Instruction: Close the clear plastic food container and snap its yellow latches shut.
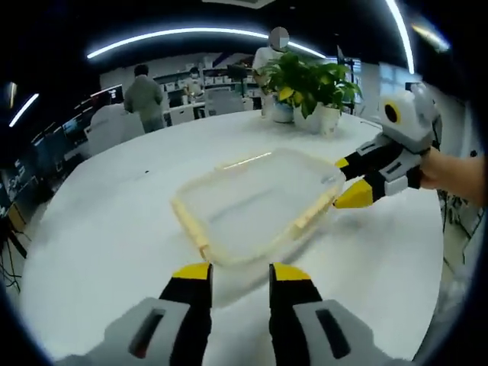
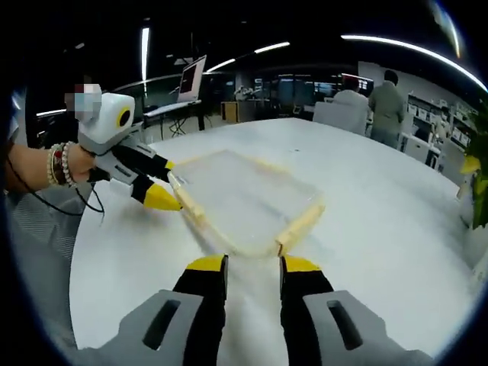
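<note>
Container: the clear plastic food container [image 1: 255, 202] lies flat on the white bench [image 1: 114, 229], lid on, between the two grippers.
Latches: yellow latches [image 1: 191, 225] run along its edges; whether they are snapped down, I cannot tell.
Left gripper [image 1: 239, 274]: fingers spread, tips at the container's near edge, nothing between them.
Right gripper [image 2: 254, 264]: fingers spread at the opposite edge, one yellow tip touching a side latch.
Background: potted plants [image 1: 313, 88] at the bench's far side; people standing beyond.

An open-plan office: beyond the big white desk [image 1: 114, 229], at twelve o'clock, rows of workstations with monitors [image 2: 191, 78], standing people [image 1: 145, 97], strip ceiling lights [image 1: 175, 34], potted plants [image 1: 313, 85].
</note>
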`<action>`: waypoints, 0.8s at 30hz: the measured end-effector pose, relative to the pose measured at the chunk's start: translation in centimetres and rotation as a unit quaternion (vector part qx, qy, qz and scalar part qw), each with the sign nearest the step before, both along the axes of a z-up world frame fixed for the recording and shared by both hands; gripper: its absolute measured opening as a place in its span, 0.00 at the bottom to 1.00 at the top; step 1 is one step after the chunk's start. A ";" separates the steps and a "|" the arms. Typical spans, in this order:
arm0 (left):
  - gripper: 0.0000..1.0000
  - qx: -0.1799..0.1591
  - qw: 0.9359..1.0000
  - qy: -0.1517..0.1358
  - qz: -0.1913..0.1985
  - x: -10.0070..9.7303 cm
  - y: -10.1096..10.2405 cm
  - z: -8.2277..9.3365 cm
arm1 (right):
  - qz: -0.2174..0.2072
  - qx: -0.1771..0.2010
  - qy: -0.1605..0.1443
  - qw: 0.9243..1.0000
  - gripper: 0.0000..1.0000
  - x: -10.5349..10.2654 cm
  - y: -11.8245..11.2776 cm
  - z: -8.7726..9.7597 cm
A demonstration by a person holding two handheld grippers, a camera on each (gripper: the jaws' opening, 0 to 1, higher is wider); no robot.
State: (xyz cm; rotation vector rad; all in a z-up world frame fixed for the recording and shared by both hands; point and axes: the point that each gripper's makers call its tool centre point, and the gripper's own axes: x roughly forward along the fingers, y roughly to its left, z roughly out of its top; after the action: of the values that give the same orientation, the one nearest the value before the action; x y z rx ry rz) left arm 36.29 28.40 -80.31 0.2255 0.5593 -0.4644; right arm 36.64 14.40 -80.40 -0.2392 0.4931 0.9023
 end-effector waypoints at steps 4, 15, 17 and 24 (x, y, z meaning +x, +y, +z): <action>0.21 0.011 1.000 -0.004 0.018 1.0 1.6 0.4 | 0.010 -0.005 -0.001 1.000 0.19 1.0 1.7 0.1; 0.20 0.042 0.998 -0.004 0.051 5.9 5.7 1.4 | 0.027 -0.016 -0.025 0.999 0.06 3.8 5.0 1.0; 0.20 0.036 0.998 -0.003 0.054 6.7 5.9 1.4 | 0.027 -0.017 -0.026 0.999 0.05 4.5 5.2 1.0; 0.20 0.041 0.998 -0.004 0.054 8.7 6.5 1.2 | 0.024 -0.021 -0.029 0.999 0.06 6.8 6.1 0.8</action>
State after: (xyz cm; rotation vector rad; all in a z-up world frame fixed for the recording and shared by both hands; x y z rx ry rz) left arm 44.96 34.91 -79.15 0.2732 0.5808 -0.3365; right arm 43.47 20.52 -79.56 -0.3159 0.4552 0.9303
